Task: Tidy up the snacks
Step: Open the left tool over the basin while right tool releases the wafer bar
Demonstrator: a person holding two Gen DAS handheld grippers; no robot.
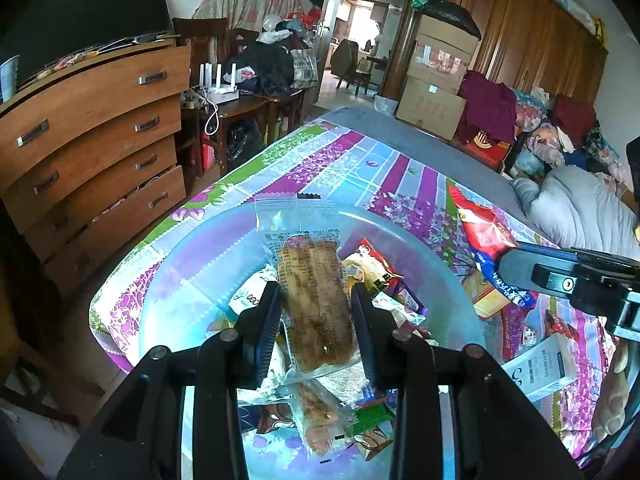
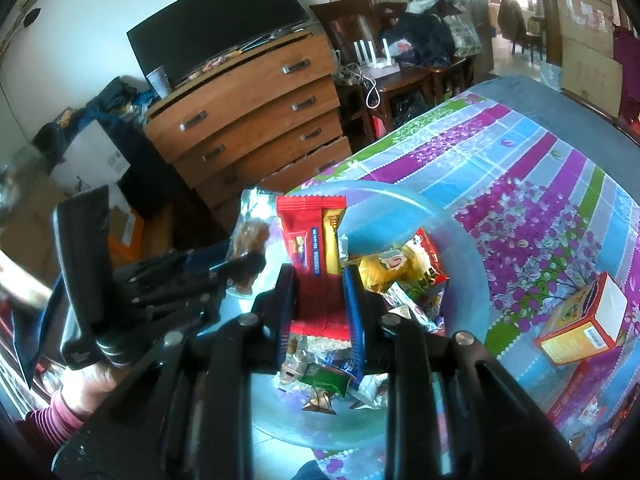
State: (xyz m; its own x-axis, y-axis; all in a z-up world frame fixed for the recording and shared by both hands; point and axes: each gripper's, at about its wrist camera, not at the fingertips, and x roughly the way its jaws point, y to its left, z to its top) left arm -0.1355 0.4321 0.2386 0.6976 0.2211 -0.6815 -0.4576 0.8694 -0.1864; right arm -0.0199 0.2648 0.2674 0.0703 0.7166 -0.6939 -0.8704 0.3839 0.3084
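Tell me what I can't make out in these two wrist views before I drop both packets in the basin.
- Basin bottom: both views, covered by the snack pile and gripper frames.
- Clear pastry packet lower end: left wrist view, behind the left gripper fingers.
- Red packet bottom edge: right wrist view, between the right gripper fingers.
- Packet print: too small, distorted.
- Orange box front label: right wrist view, angled away.

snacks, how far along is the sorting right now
Done: several packets already lie in the clear bowl.
In hand: the left tongs are shut on a clear-wrapped brown pastry; the right tongs are shut on a red snack pack, both over the bowl.
Left: the orange box and white box on the cloth.
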